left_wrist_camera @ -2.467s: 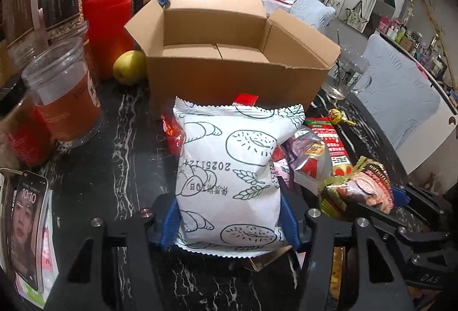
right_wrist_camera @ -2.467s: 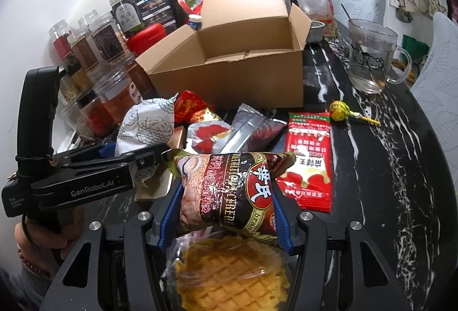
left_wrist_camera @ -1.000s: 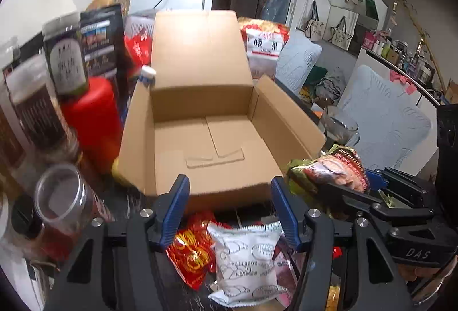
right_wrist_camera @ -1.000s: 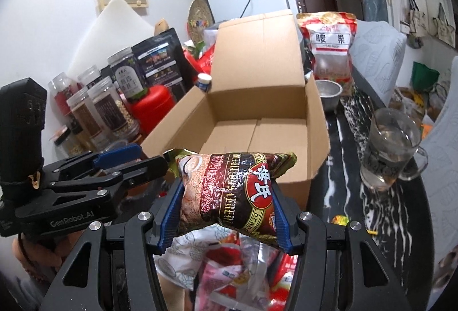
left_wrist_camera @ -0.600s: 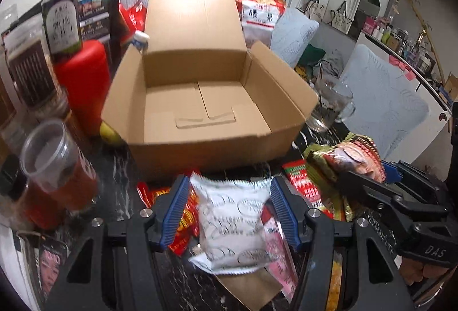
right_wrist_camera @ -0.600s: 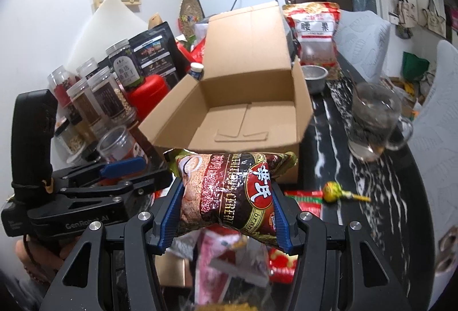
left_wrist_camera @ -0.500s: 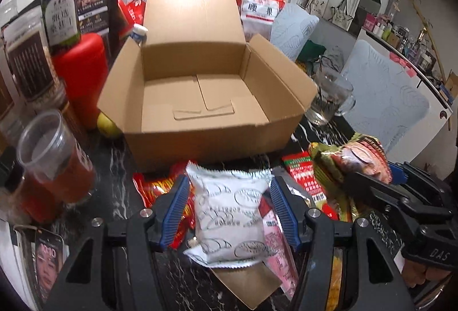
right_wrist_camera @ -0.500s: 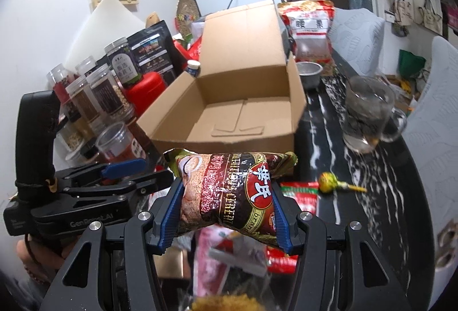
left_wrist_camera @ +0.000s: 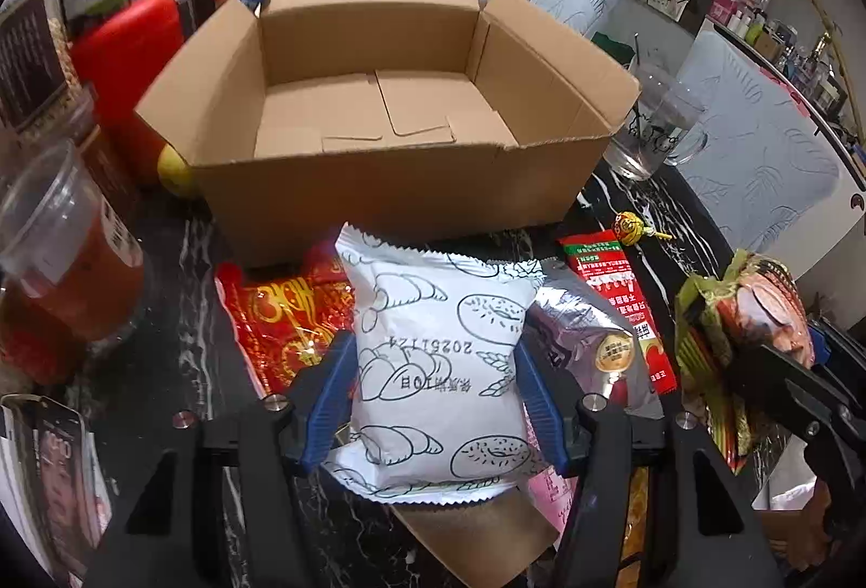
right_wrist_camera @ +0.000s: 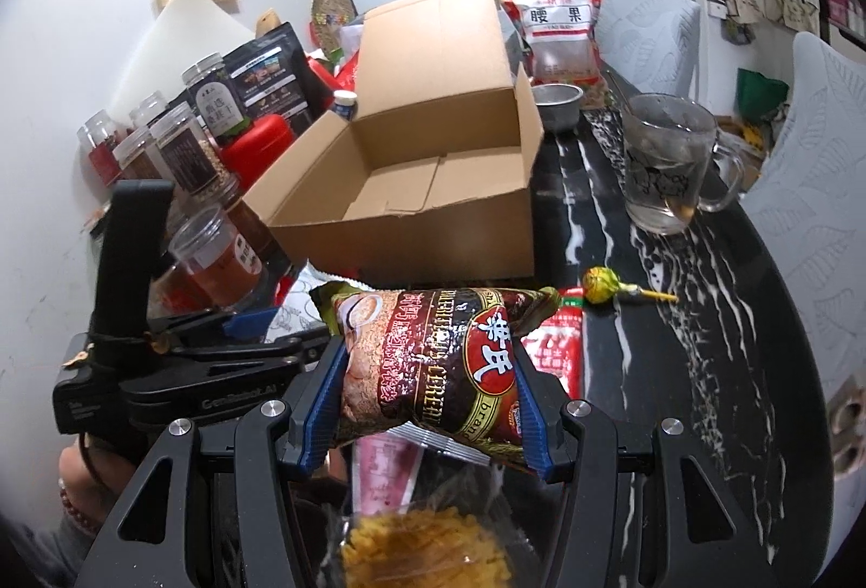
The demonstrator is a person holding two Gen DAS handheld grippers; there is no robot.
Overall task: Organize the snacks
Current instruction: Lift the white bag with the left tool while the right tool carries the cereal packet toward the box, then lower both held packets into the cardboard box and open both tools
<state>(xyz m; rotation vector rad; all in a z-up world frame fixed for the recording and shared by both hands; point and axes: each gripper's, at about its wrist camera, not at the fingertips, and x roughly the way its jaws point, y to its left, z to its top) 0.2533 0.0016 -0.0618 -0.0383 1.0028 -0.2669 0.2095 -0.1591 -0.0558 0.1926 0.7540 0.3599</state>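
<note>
An open, empty cardboard box stands on the dark marble table. In front of it a white bread-print packet lies on a pile of snacks. My left gripper is lowered around this packet, with one blue pad along each side. The packet does not look squeezed, so the jaws are open. My right gripper is shut on a brown cereal packet, held above the pile just before the box. From the left wrist view that cereal packet hangs at the right.
Beside the white packet lie a red packet, a silver packet, a red sachet and a lollipop. A glass mug stands right of the box. A plastic cup, a red container and jars crowd the left.
My left gripper dropped from above the box, where its jaws were empty, and now straddles the white packet. The right gripper sank toward the table, still gripping the cereal packet.
</note>
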